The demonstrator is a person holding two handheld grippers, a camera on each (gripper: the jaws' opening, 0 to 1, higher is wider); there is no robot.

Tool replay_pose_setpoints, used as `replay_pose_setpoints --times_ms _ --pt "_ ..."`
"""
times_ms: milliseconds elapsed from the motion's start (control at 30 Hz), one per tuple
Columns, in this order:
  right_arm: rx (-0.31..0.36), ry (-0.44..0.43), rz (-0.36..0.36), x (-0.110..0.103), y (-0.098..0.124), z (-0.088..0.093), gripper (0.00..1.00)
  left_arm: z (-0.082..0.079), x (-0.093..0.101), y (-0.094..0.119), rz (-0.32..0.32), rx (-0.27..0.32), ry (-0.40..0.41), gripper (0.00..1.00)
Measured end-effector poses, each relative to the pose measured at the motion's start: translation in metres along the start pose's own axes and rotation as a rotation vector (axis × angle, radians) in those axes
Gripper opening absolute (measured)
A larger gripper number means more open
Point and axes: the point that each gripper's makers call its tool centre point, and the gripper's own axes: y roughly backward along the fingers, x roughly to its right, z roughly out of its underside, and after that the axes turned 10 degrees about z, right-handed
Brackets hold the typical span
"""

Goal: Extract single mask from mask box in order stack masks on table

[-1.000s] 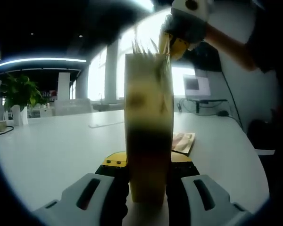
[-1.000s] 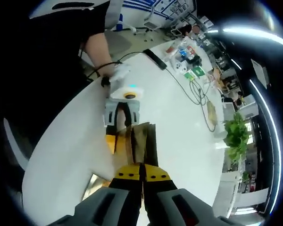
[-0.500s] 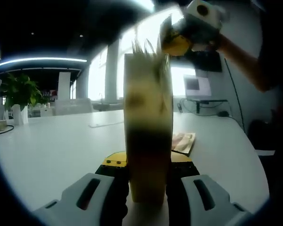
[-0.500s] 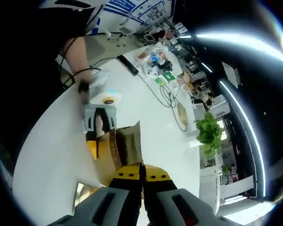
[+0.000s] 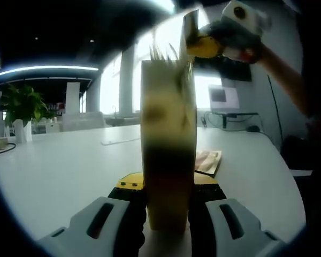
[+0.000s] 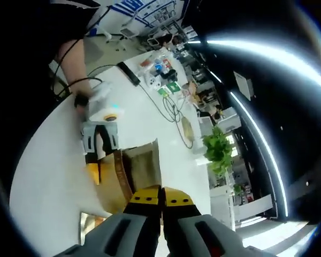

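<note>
Broadly, white desk (image 5: 59, 160) lies open left and far; flat mask packet (image 5: 207, 161) lies right of mask box (image 5: 168, 144); left gripper (image 5: 168, 211) fingers clamp yellowish, blurred box upright, masks poking from top; right gripper (image 6: 161, 199) fingers pinched together above box on mask (image 5: 190, 29).

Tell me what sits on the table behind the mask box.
In the left gripper view, behind the mask box a flat packet lies on the white table. The box covers whatever lies directly behind it.
</note>
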Motion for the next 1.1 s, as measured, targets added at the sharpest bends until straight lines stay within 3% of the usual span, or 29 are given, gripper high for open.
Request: replay_pose_setpoints --times_ms 333,767,1100 --pt "0.031 -0.082 0.081 0.016 0.006 -0.003 0.0 0.0 0.0 -0.001 0.001 -0.001 0.001 0.2" --pt "0.032 -0.102 0.221 0.042 0.011 -0.005 0.0 0.002 -0.001 0.0 -0.004 -0.01 -0.005 0.2" --pt "0.008 -0.136 0.321 0.063 0.021 0.004 0.0 0.002 -0.001 0.0 -0.004 -0.01 -0.005 0.2"
